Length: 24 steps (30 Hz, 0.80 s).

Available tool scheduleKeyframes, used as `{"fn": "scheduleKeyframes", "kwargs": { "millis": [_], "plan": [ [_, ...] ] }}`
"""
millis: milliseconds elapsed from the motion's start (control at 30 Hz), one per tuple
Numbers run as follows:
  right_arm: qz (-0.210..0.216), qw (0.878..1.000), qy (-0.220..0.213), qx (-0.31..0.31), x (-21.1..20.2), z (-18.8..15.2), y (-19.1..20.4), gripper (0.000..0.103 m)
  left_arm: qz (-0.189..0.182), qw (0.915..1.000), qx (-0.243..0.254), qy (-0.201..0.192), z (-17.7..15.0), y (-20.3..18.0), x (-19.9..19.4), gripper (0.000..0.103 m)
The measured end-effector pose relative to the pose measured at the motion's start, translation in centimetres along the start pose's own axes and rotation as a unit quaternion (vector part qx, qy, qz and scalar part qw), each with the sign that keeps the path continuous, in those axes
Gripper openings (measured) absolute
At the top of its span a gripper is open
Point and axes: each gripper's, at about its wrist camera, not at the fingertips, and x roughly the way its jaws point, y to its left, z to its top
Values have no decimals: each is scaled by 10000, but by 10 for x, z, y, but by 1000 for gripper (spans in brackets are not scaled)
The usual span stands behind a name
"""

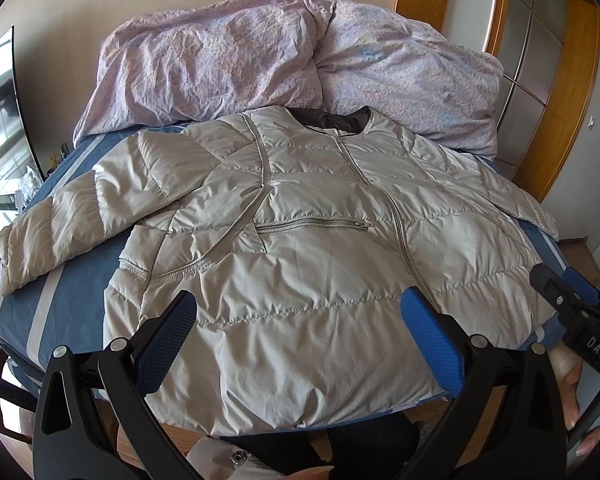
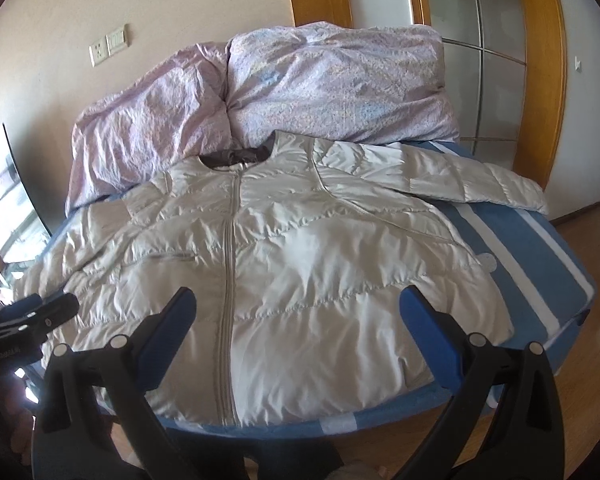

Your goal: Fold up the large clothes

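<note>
At bottom of both frames, held L gripper (image 1: 298, 320) & R gripper (image 2: 298, 316) w/ fingers wide apart, clamping nothing. Beyond, mid-frame, saw beige puffer jacket (image 2: 284, 264) spread flat, zipped, on blue striped bed (image 2: 540, 256). At top, lay lilac duvet (image 1: 284, 60).

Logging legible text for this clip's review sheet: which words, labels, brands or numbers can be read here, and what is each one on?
"DAS": white letters on the black body of the right gripper, seen at the right edge of the left wrist view.
Unreadable: a faint, blurred white marking on the body of the left gripper in the right wrist view.
No text shows on the puffer jacket, the duvet or the wall socket plates.
</note>
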Motion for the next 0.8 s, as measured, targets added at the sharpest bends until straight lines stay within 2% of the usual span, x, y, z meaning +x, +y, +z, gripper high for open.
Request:
{"fn": "scheduleKeyframes", "kwargs": {
  "millis": [133,333,500,567,600,633,700,733,800],
  "plan": [
    [461,9981,-51,395,14,14,-26,101,-86,9999,-27,92,11,3,12,102],
    [83,9908,132,1347,44,50,-97,101,-427,9983,-157,354,38,11,39,102],
    [-298,9698,293,2405,75,78,-179,101,-758,9937,-280,773,63,16,71,102],
    [-409,9550,359,2917,91,88,-220,101,-839,9922,-221,894,73,16,83,102],
    [-444,9485,403,3109,97,90,-236,97,-872,9916,-172,942,78,15,89,102],
    [-452,9371,481,3427,106,92,-258,93,-898,9914,-117,940,82,14,93,102],
    [-384,9109,615,4062,122,89,-295,79,-914,9919,15,877,92,11,97,102],
    [-288,8891,714,4511,133,84,-319,75,-907,9925,77,814,98,10,99,102],
    [-256,8666,783,4922,146,78,-344,64,-993,9930,116,633,111,10,101,102]
  ]
}}
